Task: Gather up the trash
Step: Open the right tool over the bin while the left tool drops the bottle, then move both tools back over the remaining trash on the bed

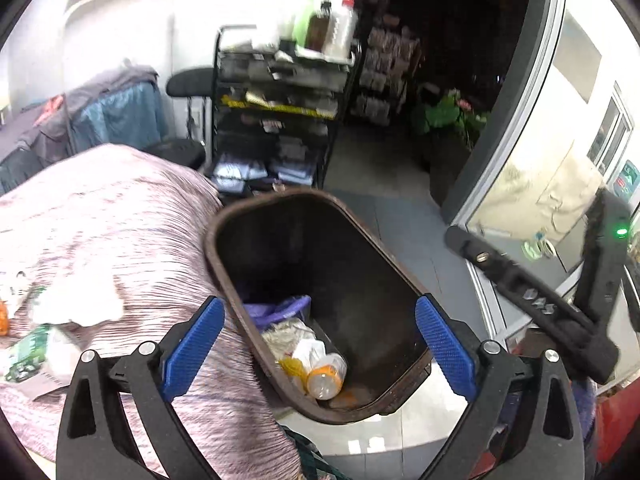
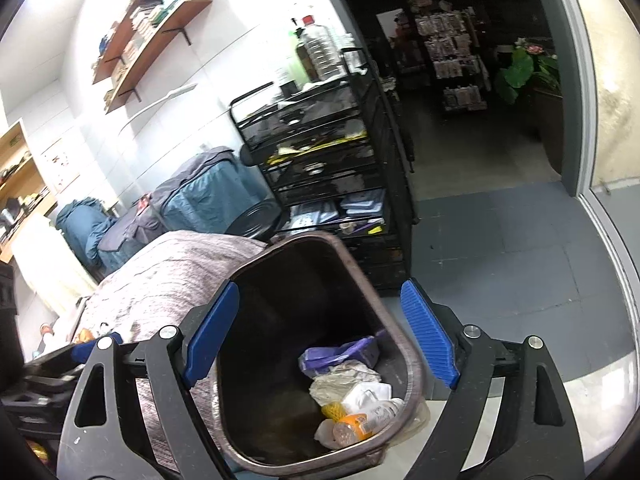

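Blue pads of the left hand-held gripper [image 1: 320, 348] are seen nearest the lens, spread wide with nothing between them, poised over the near end of the trash bin [image 1: 224, 280]. The right hand-held gripper [image 2: 320, 332] is likewise spread and empty, its jaws set to either side of the bin's near rim without pressing on it.

The largest thing at stake is judged to be the bin itself. It is seen just beside the bed [image 1: 120, 216], and whether it leans on the pink cover cannot be told through the fisheye. If its rim is knocked by either gripper on the way out, the bin may be tipped and its load spilled onto the grey floor [image 2: 500, 248].

Next, the bed cover is creased and soft. Litter is still seen on it at the left edge of the left wrist view: a white crumpled paper [image 1: 80, 304] and a green-printed wrapper [image 1: 28, 352]. A pinch taken too deep may gather the cloth along with the wrapper, and the cover may be dragged.

Smaller still, the orange-labelled plastic bottle [image 1: 326, 376] already lies in the bin on top of a purple bag [image 2: 340, 356] and pale wrappers. Light paper dropped from too high may drift past the rim and land on the floor.

Finally, the two grippers are held close together over one opening, so a collision is possible if both are moved at once.
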The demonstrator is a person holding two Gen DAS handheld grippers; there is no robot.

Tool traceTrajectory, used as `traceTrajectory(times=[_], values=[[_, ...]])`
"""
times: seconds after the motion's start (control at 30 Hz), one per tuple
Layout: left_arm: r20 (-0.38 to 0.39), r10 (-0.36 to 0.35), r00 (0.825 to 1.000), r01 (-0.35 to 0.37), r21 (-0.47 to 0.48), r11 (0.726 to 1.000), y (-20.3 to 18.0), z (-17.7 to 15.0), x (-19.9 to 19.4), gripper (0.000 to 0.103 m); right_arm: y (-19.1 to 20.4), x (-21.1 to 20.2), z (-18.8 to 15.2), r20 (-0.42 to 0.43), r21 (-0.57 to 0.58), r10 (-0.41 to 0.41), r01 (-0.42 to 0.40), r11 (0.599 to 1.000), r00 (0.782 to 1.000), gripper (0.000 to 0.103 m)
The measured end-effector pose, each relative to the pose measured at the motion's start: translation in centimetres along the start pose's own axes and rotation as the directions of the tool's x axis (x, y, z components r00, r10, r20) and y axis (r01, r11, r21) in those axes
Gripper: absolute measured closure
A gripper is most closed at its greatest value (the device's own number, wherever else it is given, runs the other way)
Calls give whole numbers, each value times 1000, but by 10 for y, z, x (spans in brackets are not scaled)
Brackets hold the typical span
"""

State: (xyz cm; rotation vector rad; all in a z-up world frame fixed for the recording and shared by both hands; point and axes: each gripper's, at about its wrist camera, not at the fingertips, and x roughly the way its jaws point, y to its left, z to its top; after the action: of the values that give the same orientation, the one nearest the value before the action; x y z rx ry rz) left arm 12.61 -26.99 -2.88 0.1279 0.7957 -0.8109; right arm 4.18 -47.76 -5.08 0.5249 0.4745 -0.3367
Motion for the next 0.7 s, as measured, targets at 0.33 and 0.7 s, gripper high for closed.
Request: traceTrajectory(times=[0.33, 0.7], values=[[104, 37, 994, -29, -78, 997, 32, -9, -48, 6, 44, 14, -14, -56, -63, 96, -100, 993, 994, 19], [128, 168, 977, -141, -194, 971, 90, -32, -82, 6, 112, 28, -41, -147, -149, 208, -229, 962, 967, 19]])
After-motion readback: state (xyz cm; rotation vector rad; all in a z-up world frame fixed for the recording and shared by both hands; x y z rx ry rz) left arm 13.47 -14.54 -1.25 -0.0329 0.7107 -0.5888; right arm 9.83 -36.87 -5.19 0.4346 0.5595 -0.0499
